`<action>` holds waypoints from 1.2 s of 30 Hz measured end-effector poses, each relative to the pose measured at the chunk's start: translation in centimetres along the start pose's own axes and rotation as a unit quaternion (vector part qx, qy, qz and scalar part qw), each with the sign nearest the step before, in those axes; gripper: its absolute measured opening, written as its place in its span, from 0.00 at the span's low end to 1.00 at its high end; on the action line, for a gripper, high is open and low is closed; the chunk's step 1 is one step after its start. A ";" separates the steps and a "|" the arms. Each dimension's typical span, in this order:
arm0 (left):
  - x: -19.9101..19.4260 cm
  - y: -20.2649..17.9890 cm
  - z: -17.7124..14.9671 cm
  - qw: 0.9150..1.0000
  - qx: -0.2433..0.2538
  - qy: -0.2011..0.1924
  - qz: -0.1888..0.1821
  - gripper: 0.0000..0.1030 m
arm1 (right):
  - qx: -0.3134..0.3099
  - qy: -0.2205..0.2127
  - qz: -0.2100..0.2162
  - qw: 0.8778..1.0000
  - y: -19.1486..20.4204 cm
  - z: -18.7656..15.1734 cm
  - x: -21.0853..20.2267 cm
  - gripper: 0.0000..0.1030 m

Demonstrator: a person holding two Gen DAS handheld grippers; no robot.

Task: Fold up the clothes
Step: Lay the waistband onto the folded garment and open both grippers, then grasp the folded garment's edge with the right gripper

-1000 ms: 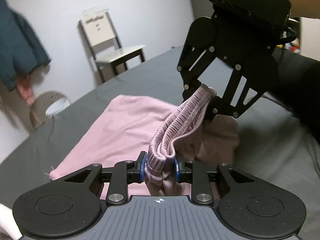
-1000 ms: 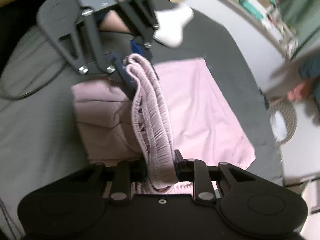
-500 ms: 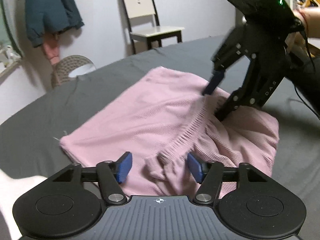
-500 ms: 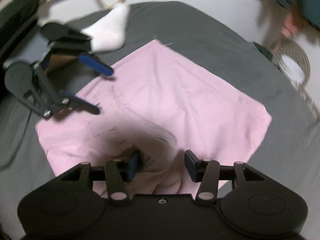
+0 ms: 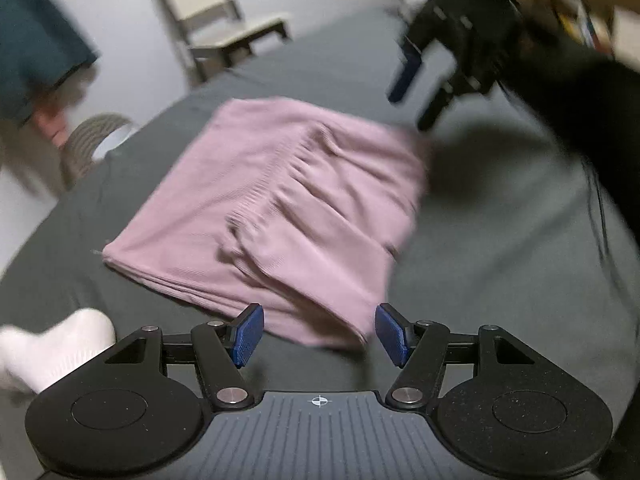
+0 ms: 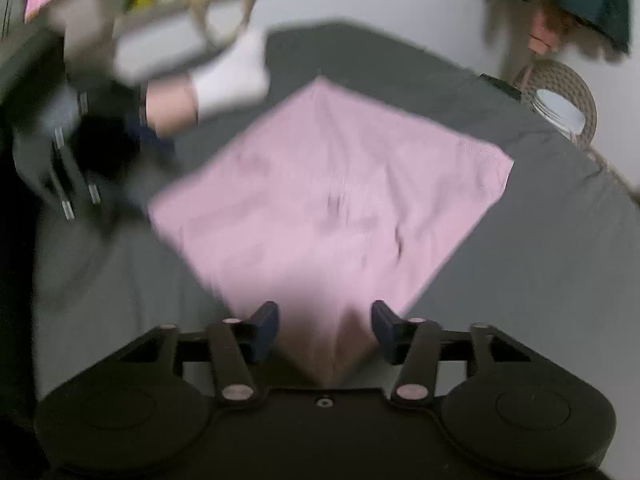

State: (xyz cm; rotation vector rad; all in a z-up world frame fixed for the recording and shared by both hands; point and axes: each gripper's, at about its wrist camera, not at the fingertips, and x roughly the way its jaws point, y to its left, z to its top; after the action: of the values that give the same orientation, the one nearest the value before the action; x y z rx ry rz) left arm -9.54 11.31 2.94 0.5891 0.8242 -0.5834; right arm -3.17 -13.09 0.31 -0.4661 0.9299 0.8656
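Note:
A pink ribbed garment (image 5: 280, 208) lies folded on the dark grey bed sheet (image 5: 500, 272), its gathered waistband running across the middle. In the left wrist view my left gripper (image 5: 319, 335) is open just above the garment's near edge, nothing between its blue pads. The right gripper (image 5: 416, 88) hangs open above the far right corner, blurred. In the right wrist view the same pink garment (image 6: 332, 208) spreads out as a diamond, and my right gripper (image 6: 325, 328) stands open over its near corner. The left gripper (image 6: 76, 176) is a dark blur at the left.
A white sock (image 5: 56, 350) lies on the sheet at the near left. A wooden chair (image 5: 216, 28) stands by the far wall, a woven basket (image 5: 92, 148) on the floor beside the bed. A teal jacket (image 5: 36, 48) hangs at left. Bare sheet surrounds the garment.
Both grippers let go of the waistband, opened and drew back. The lifted waistband dropped, and the garment now lies flat as a folded square.

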 end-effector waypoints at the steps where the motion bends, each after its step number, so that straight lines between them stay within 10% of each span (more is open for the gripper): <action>1: 0.4 -0.6 -0.1 1.000 0.009 0.008 0.003 0.60 | -0.012 0.012 -0.005 1.000 0.5 -0.4 0.4 0.40; 8: 1.5 -2.4 -0.1 0.999 0.026 0.015 0.024 0.60 | -0.020 0.035 -0.008 0.999 1.1 -1.9 1.7 0.32; 17: 3.3 -3.2 0.4 0.999 -0.007 0.037 0.034 0.07 | -0.030 0.047 -0.013 0.998 1.5 -2.1 2.8 0.12; 27: 1.7 -4.8 -1.7 0.990 0.045 0.071 0.111 0.03 | -0.145 0.082 -0.094 0.981 3.6 -1.9 1.6 0.07; 36: 1.7 -5.1 -2.0 0.993 0.060 0.052 0.085 0.04 | -0.172 0.102 -0.130 0.971 4.5 -2.5 3.4 0.18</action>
State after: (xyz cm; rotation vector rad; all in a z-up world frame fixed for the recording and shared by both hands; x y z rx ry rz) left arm -13.08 8.68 -0.78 0.7973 0.8310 -0.4510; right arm -7.03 -10.68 -3.82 -0.9710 0.8832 0.7489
